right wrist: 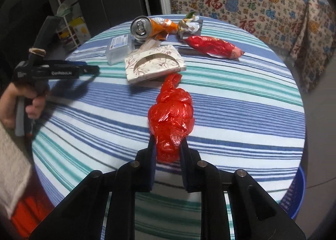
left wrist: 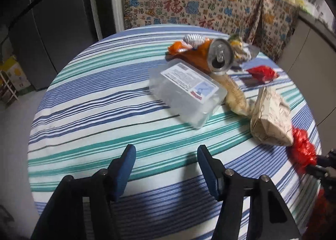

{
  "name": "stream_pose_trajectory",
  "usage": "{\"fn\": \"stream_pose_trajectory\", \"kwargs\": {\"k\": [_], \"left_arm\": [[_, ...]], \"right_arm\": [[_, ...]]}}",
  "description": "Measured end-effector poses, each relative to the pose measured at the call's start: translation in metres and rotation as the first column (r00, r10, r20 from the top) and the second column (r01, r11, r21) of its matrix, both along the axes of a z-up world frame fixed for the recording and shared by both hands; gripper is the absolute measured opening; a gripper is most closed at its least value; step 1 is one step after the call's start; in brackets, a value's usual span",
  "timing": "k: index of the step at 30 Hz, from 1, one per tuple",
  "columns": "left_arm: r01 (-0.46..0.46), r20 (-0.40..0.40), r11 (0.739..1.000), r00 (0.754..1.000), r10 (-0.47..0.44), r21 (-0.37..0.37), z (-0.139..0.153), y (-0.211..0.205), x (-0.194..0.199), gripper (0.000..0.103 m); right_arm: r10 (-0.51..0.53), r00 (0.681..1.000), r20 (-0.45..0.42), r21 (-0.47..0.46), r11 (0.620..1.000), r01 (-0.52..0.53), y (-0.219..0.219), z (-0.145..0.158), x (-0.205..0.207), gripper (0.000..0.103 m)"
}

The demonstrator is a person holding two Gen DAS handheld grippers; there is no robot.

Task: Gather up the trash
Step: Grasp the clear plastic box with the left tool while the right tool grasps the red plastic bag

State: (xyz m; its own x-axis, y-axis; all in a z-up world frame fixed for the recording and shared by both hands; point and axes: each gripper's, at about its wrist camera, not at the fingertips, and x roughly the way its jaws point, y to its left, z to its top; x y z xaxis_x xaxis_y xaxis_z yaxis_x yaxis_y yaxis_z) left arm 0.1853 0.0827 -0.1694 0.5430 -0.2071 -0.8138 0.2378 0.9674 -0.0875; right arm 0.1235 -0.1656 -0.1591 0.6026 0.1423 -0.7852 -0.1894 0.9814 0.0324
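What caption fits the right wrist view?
Right tool grips a knotted red plastic bag above a striped tablecloth strewn with trash.

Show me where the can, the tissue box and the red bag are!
can [right wrist: 140,28], right wrist view, on its silver top.
tissue box [right wrist: 155,65], right wrist view, on its patterned top.
red bag [right wrist: 171,116], right wrist view, on its crumpled middle.

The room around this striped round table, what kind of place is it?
Probably a home living or dining area: a sofa draped in patterned cloth behind the table, a grey refrigerator to one side, and a blue plastic basket beside the table.
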Motion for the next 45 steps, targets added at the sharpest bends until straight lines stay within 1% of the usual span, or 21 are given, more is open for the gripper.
{"fn": "stream_pose_trajectory", "kwargs": {"k": [1, 3, 4, 6, 9, 12, 13, 15, 17, 18, 21, 26, 28, 31, 34, 37, 39, 41, 42, 43, 45], "left_arm": [[-0.009, 0.003, 0.999, 1.000, 0.009, -0.040, 0.003, 0.003, -0.001, 0.064], [-0.042, -0.004, 0.990, 0.999, 0.042, -0.137, 0.010, 0.007, 0.005, 0.072], [-0.054, -0.013, 0.983, 0.999, 0.052, -0.174, 0.015, 0.003, 0.012, 0.072], [-0.074, -0.025, 0.982, 0.997, 0.071, -0.174, 0.021, -0.007, 0.027, 0.072], [-0.136, -0.045, 0.982, 0.990, 0.132, -0.128, 0.023, -0.020, 0.056, 0.072], [-0.172, -0.076, 0.982, 0.983, 0.166, -0.073, 0.020, -0.032, 0.076, 0.072], [-0.181, -0.084, 0.983, 0.980, 0.178, -0.032, 0.016, -0.038, 0.081, 0.072], [-0.199, -0.086, 0.980, 0.977, 0.196, -0.021, 0.012, -0.038, 0.083, 0.085], [-0.216, -0.089, 0.976, 0.973, 0.213, -0.032, 0.011, -0.036, 0.084, 0.085], [-0.216, -0.083, 0.976, 0.974, 0.213, -0.031, 0.012, -0.036, 0.083, 0.082], [-0.183, -0.060, 0.983, 0.982, 0.181, -0.024, 0.007, -0.037, 0.080, 0.082], [-0.127, -0.057, 0.991, 0.991, 0.124, -0.035, 0.002, -0.038, 0.086, 0.079], [-0.068, -0.062, 0.997, 0.996, 0.065, -0.037, 0.004, -0.039, 0.077, 0.076], [0.038, -0.073, 0.999, 0.997, -0.038, 0.000, 0.006, -0.036, 0.051, 0.076], [0.142, -0.108, 0.990, 0.984, -0.141, -0.003, 0.007, -0.024, 0.017, 0.076], [0.204, -0.117, 0.979, 0.972, -0.206, -0.024, 0.008, -0.021, -0.011, 0.077], [0.193, -0.111, 0.981, 0.974, -0.196, -0.032, 0.008, -0.017, -0.026, 0.077], [0.156, -0.108, 0.986, 0.981, -0.161, -0.055, 0.006, -0.014, -0.038, 0.077], [0.144, -0.107, 0.987, 0.983, -0.151, -0.072, 0.006, -0.013, -0.042, 0.077], [0.133, -0.104, 0.988, 0.985, -0.141, -0.084, 0.005, -0.012, -0.047, 0.077], [0.106, -0.097, 0.991, 0.989, -0.114, -0.079, 0.004, -0.016, -0.053, 0.077]], "right_arm": [[-0.005, 1.000, 0.009, -0.011, 1.000, 0.005, 0.002, -0.001, -0.002, 0.048], [-0.006, 1.000, 0.017, -0.011, 1.000, 0.006, 0.004, -0.003, -0.003, 0.070], [-0.006, 1.000, 0.022, -0.004, 1.000, 0.006, 0.005, -0.002, -0.001, 0.070], [0.000, 1.000, 0.024, 0.005, 1.000, 0.000, 0.009, -0.001, -0.005, 0.070], [0.008, 0.999, 0.031, 0.015, 1.000, -0.009, 0.011, -0.001, -0.004, 0.070], [0.009, 0.999, 0.037, 0.029, 1.000, -0.010, 0.013, -0.003, -0.008, 0.071], [0.002, 0.999, 0.042, 0.031, 1.000, -0.003, 0.012, -0.004, -0.008, 0.071], [-0.006, 0.999, 0.042, 0.036, 0.999, 0.004, 0.010, -0.005, -0.007, 0.072], [-0.020, 0.999, 0.046, 0.042, 0.999, 0.018, 0.005, -0.005, -0.006, 0.076], [-0.025, 0.998, 0.050, 0.044, 0.999, 0.023, 0.003, -0.004, -0.006, 0.078], [-0.037, 0.998, 0.058, 0.046, 0.998, 0.034, -0.003, -0.001, -0.007, 0.084], [-0.061, 0.997, 0.052, 0.048, 0.997, 0.058, -0.010, 0.000, -0.005, 0.085], [-0.077, 0.996, 0.053, 0.056, 0.996, 0.074, -0.014, 0.004, -0.005, 0.085], [-0.069, 0.997, 0.046, 0.054, 0.996, 0.067, -0.017, 0.010, -0.005, 0.085], [-0.044, 0.999, 0.029, 0.031, 0.999, 0.043, -0.014, 0.014, -0.001, 0.085], [-0.027, 1.000, 0.008, 0.008, 1.000, 0.027, -0.004, 0.018, 0.014, 0.086], [-0.011, 1.000, 0.000, -0.004, 1.000, 0.011, 0.003, 0.019, 0.027, 0.086], [-0.014, 1.000, -0.021, -0.009, 1.000, 0.014, 0.008, 0.016, 0.040, 0.086], [-0.016, 0.999, -0.031, -0.007, 1.000, 0.016, 0.009, 0.014, 0.045, 0.083], [-0.022, 0.999, -0.049, -0.002, 1.000, 0.022, 0.010, 0.010, 0.051, 0.076], [-0.017, 0.995, -0.099, -0.007, 1.000, 0.017, 0.012, 0.001, 0.058, 0.065]]}}
